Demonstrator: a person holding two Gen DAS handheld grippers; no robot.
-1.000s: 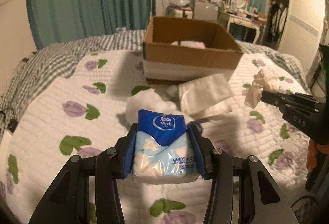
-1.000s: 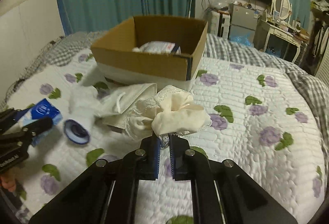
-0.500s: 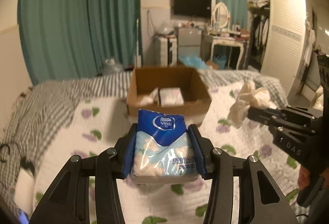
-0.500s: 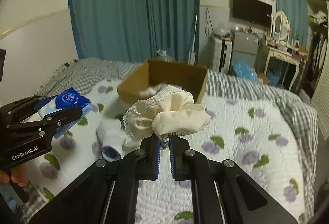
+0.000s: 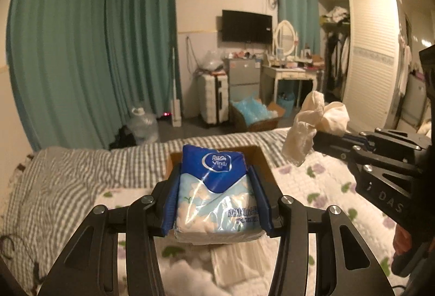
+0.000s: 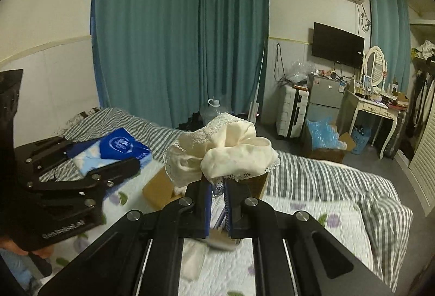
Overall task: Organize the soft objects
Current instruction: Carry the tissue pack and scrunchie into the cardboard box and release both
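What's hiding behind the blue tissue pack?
Behind the tissue pack held by the left gripper is the cardboard box. Only its brown edges peek out beside the pack. The inside of the box is covered, so nothing in it shows.

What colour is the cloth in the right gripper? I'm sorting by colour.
Cream, with a white lace edge; the right wrist view shows it best.

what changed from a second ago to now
Both hand-held grippers rose: the cardboard box and quilted floral bedspread sank low in both views. The left hand-held gripper stays clamped on the blue tissue pack, the right hand-held gripper on the cream lace-trimmed cloth. Nothing was released.
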